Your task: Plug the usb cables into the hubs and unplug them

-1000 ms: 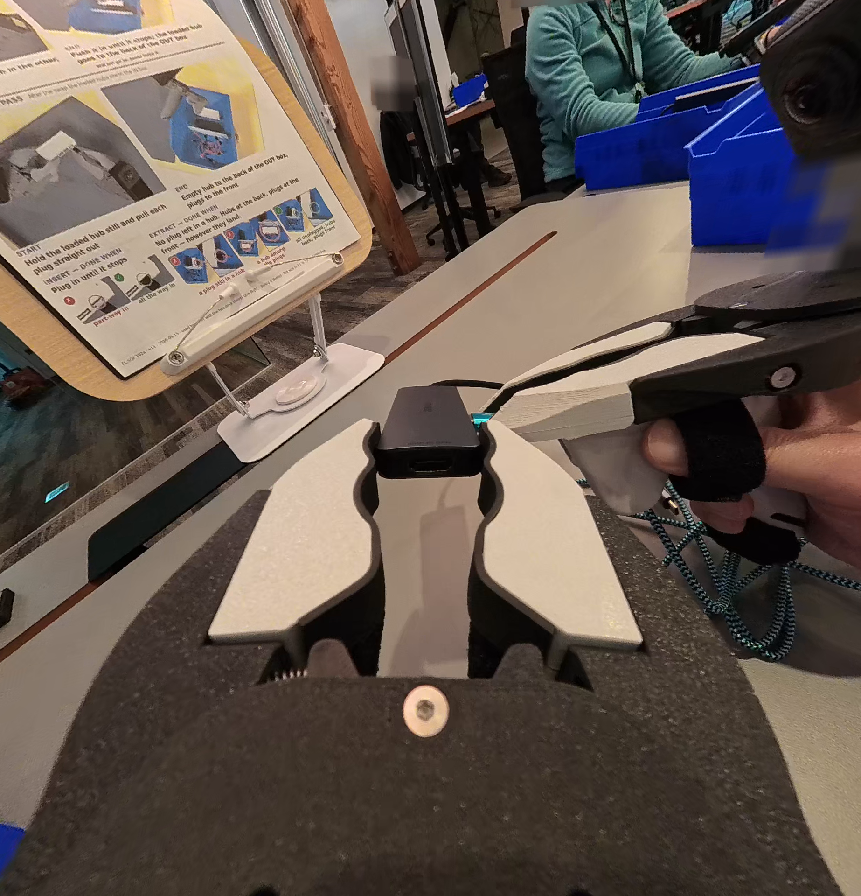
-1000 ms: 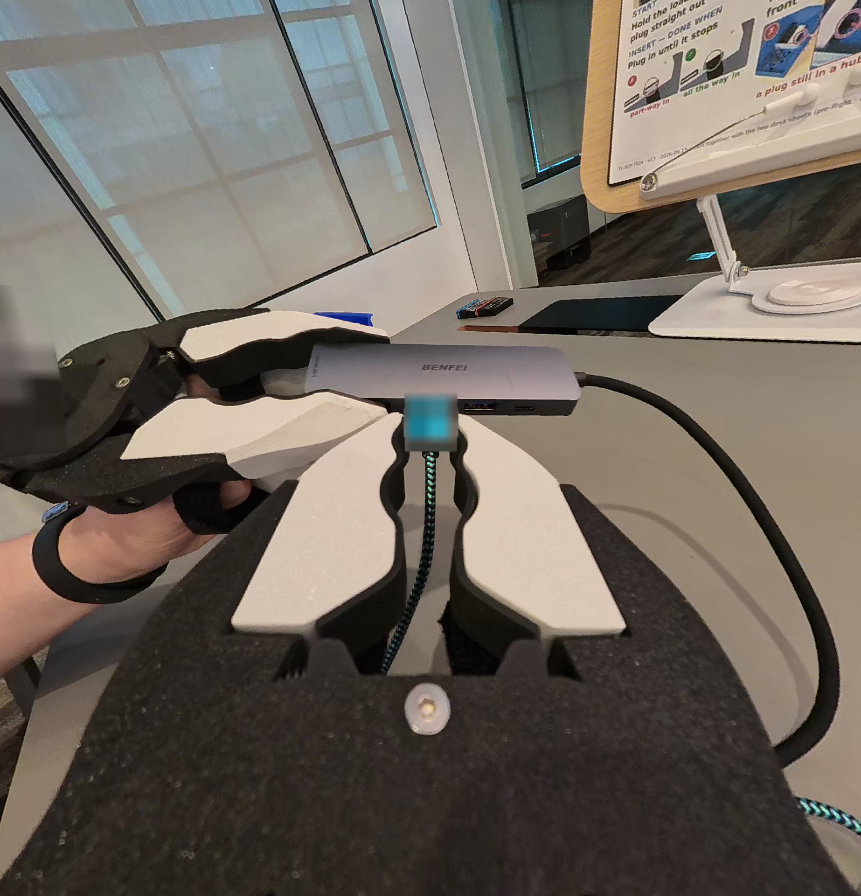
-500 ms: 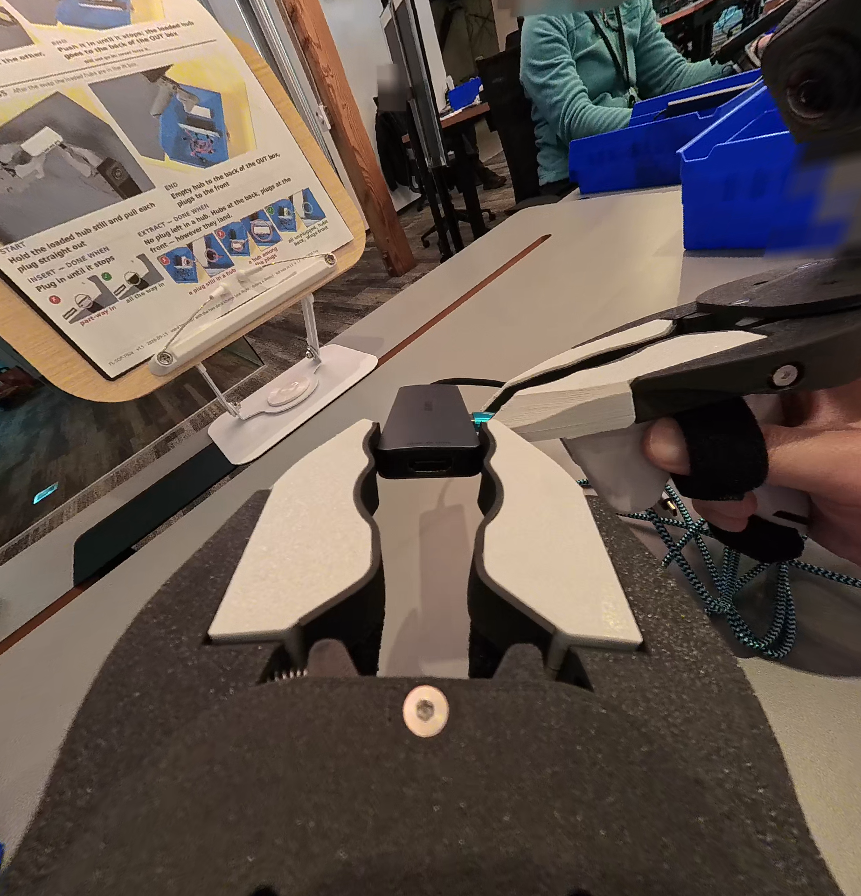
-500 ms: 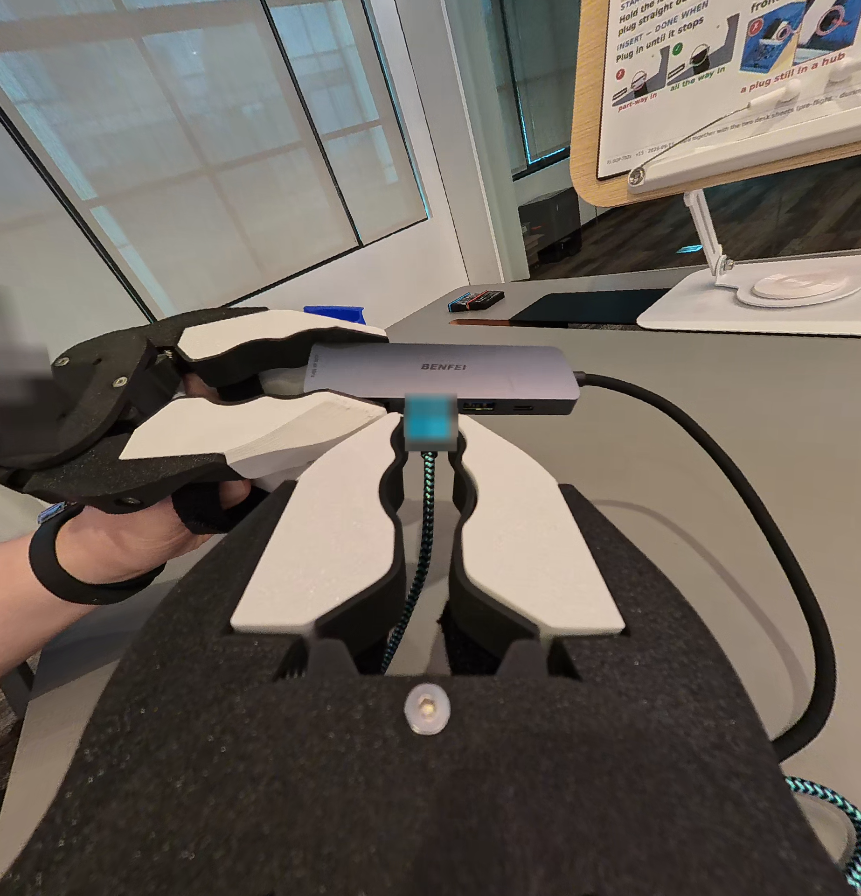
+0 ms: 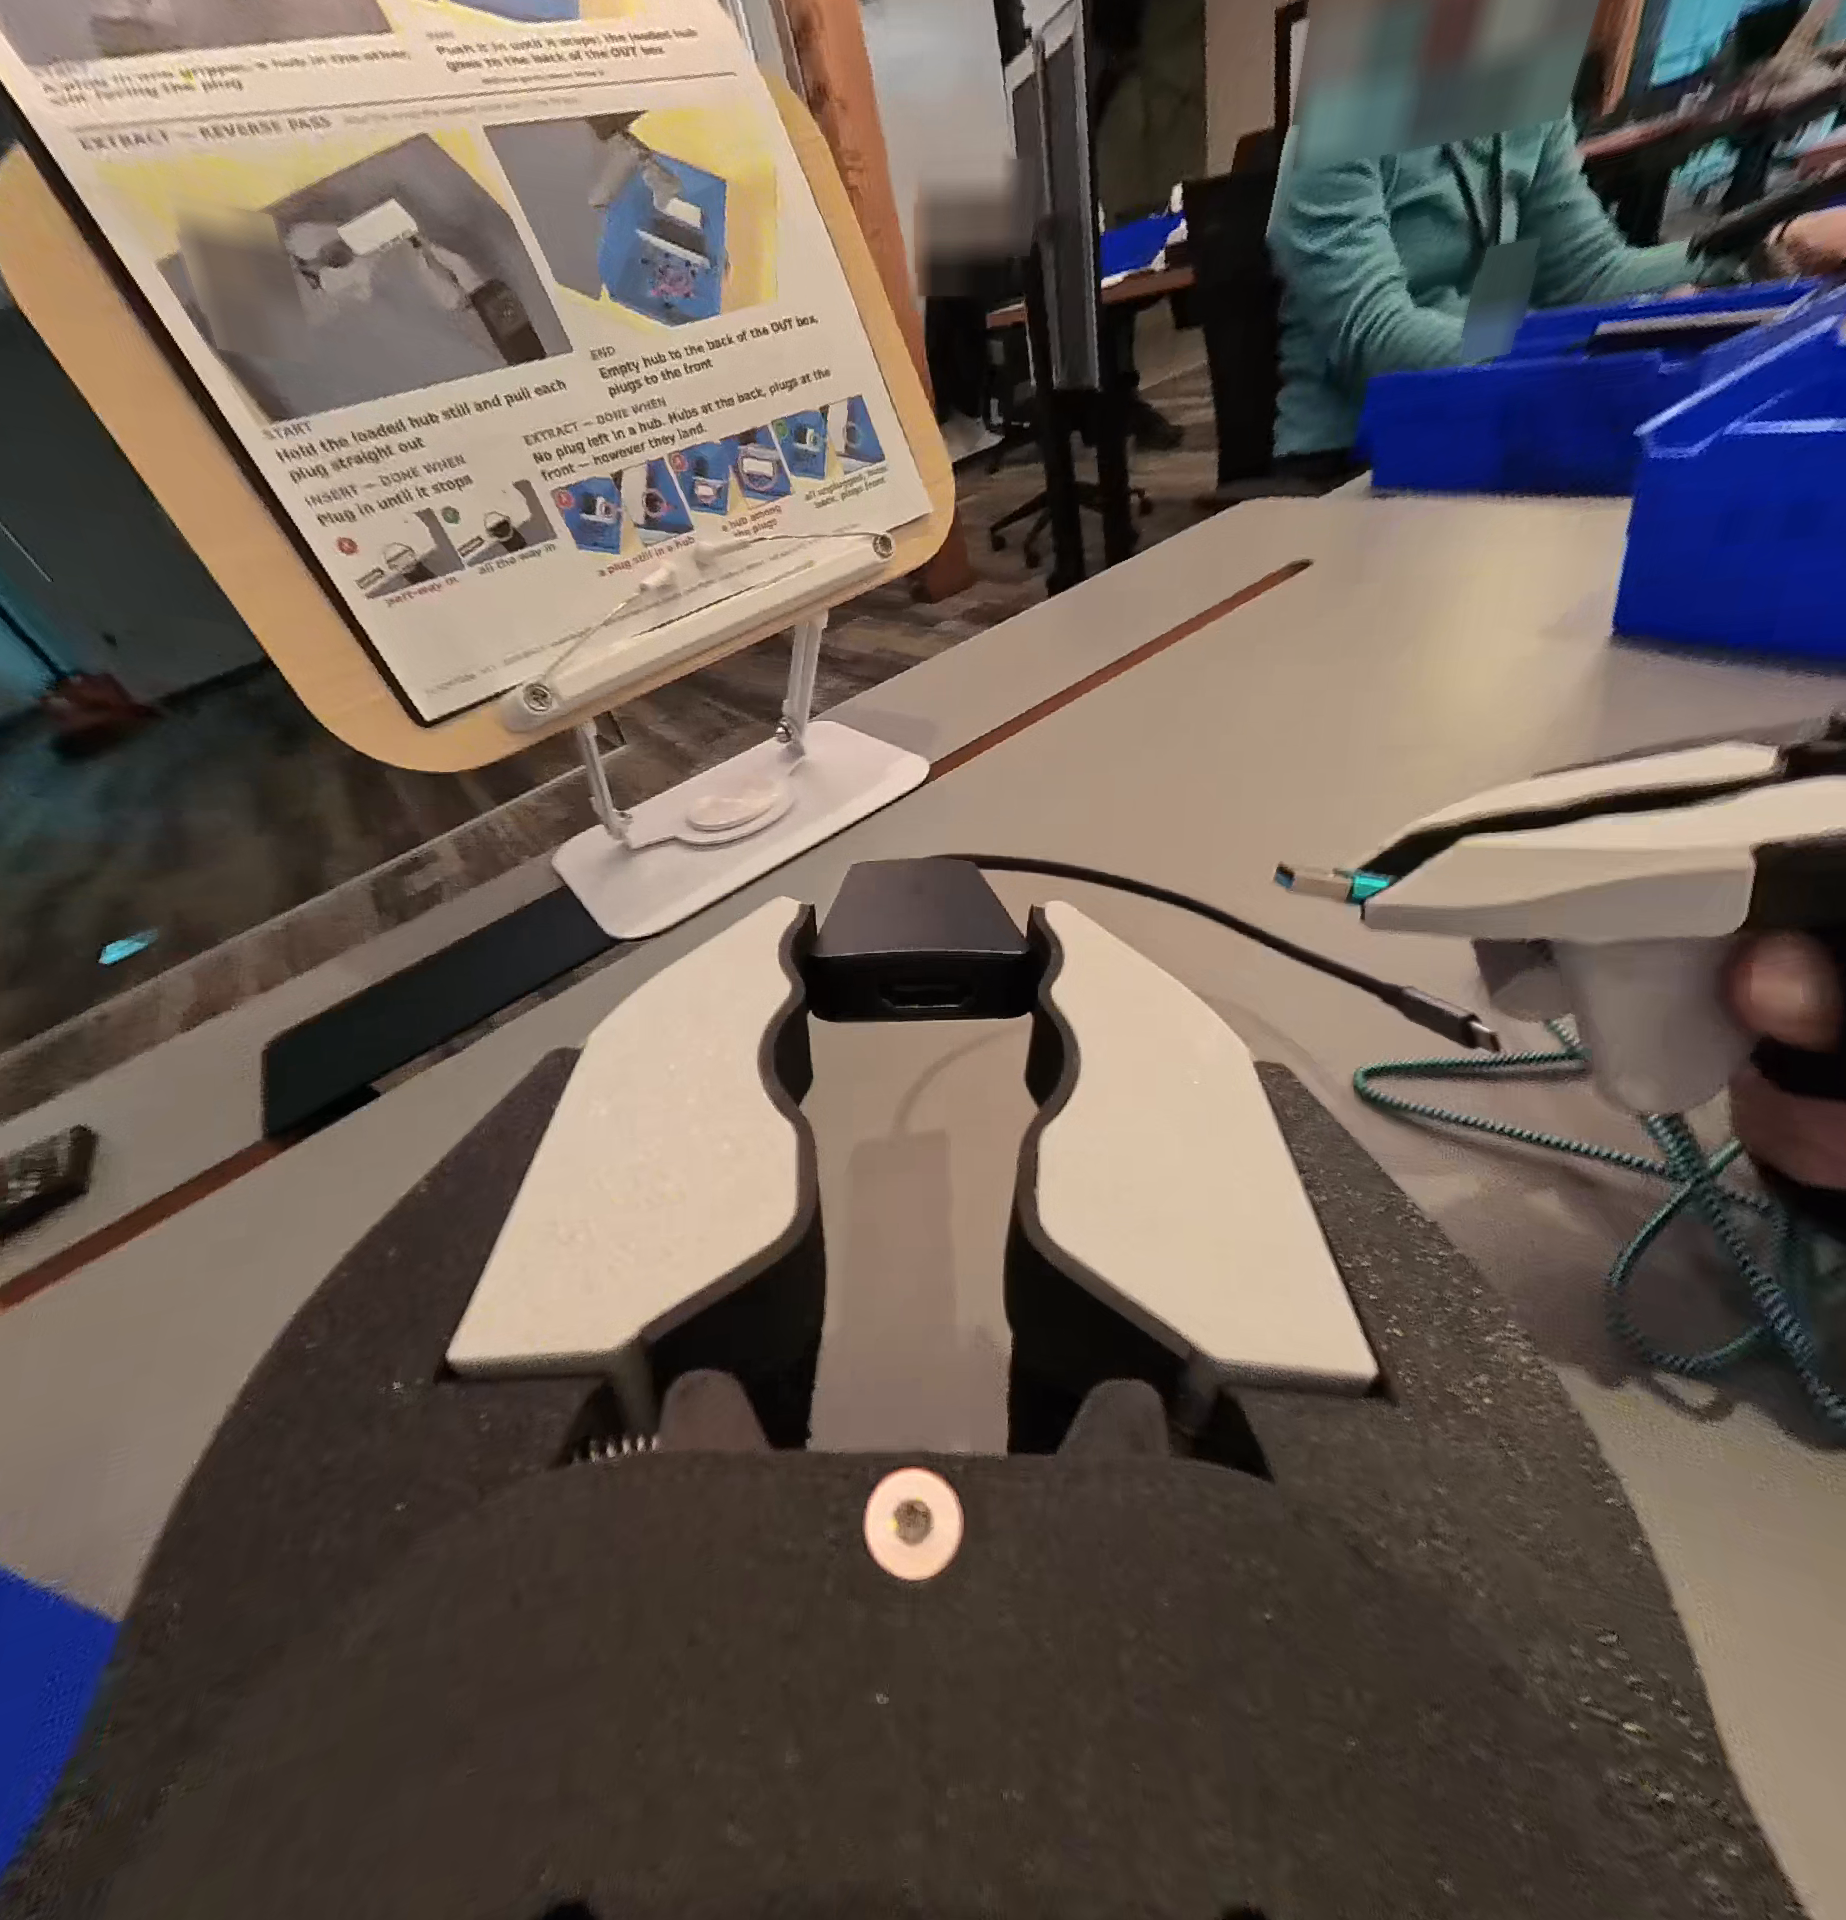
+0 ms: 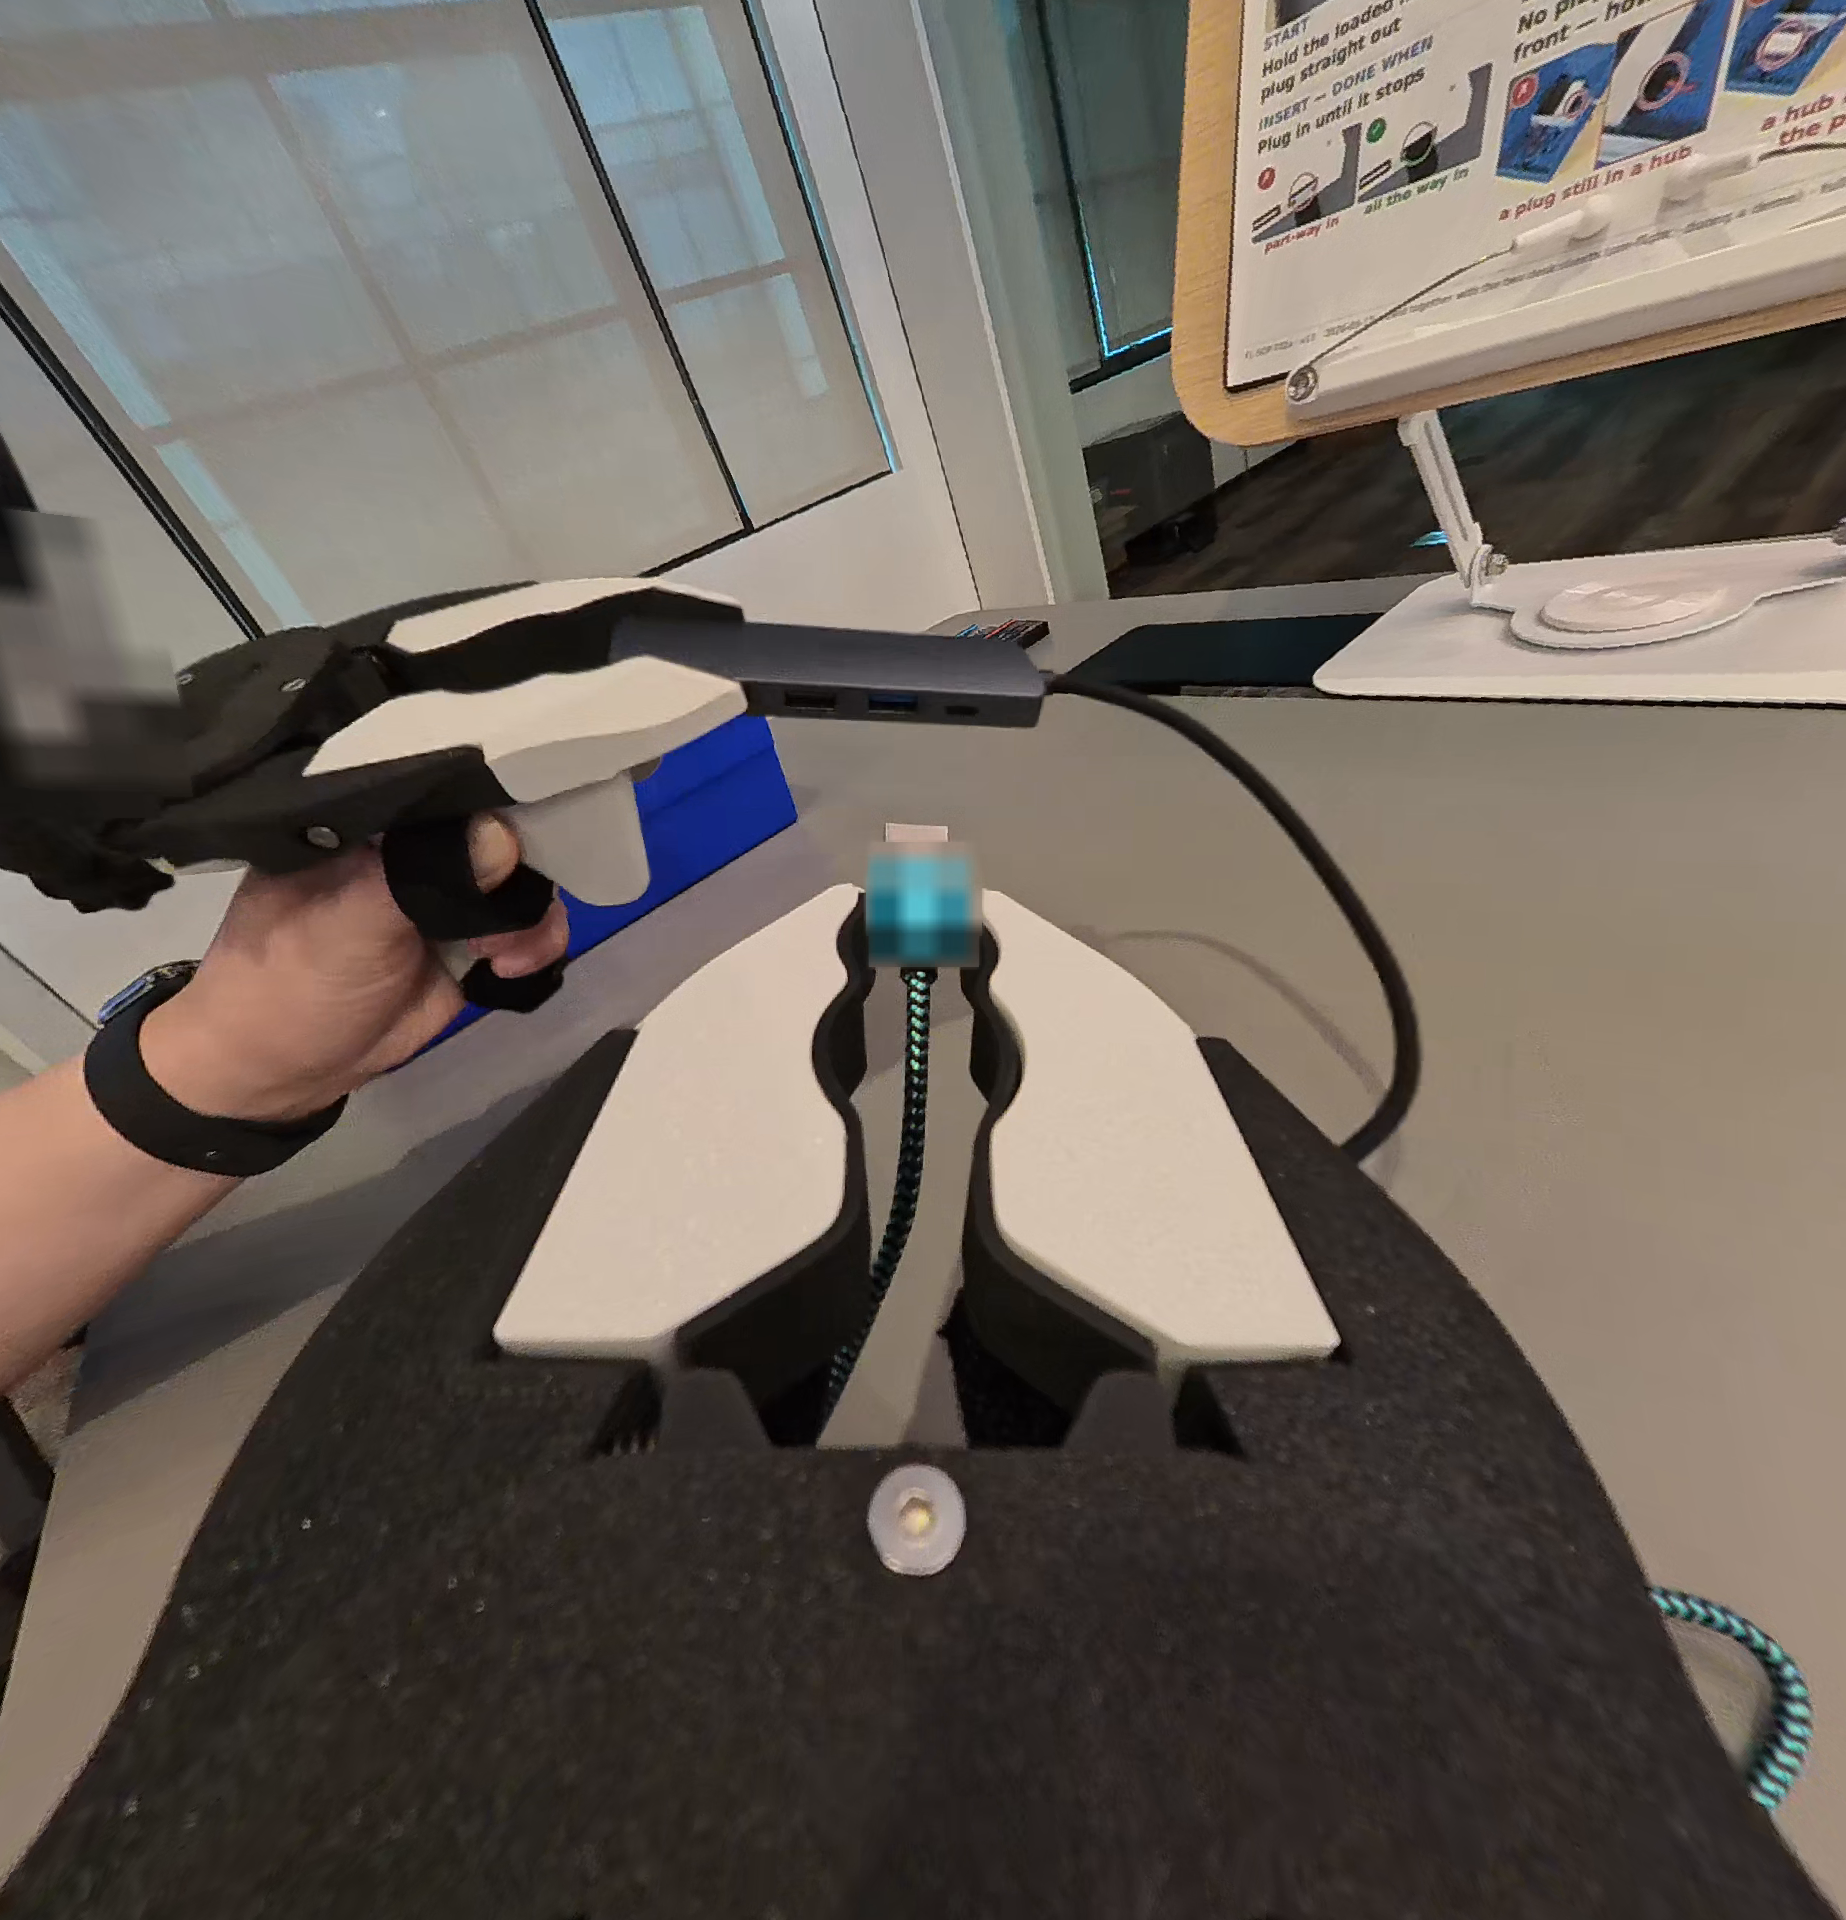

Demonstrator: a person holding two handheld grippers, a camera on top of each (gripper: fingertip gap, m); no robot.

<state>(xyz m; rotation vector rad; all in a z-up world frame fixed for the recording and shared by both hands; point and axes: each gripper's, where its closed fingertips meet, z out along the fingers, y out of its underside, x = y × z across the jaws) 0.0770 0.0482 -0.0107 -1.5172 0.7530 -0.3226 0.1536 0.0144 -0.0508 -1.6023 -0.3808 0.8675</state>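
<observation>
My left gripper (image 5: 917,940) is shut on the end of a dark grey USB hub (image 5: 917,951), held level above the grey table (image 5: 1314,707). In the right wrist view the hub (image 6: 898,681) sticks out of that gripper (image 6: 628,675) with its side ports empty, its black cable (image 6: 1345,883) looping down to the table. My right gripper (image 6: 919,925) is shut on a teal USB plug (image 6: 919,904) with a teal braided cable (image 6: 903,1122). The plug (image 5: 1314,883) hangs free, well apart from the hub, to its right.
An instruction board on a white stand (image 5: 742,821) is at the table's back left. Blue bins (image 5: 1750,520) stand at the far right, with a seated person (image 5: 1418,260) behind. Loose braided cable (image 5: 1677,1226) lies at right. Another blue bin (image 6: 701,821) sits below the left gripper.
The teal plug was in the hub's side port; now it is out. My right gripper has drawn back to the right with the plug, and the hub has risen and moved left.
</observation>
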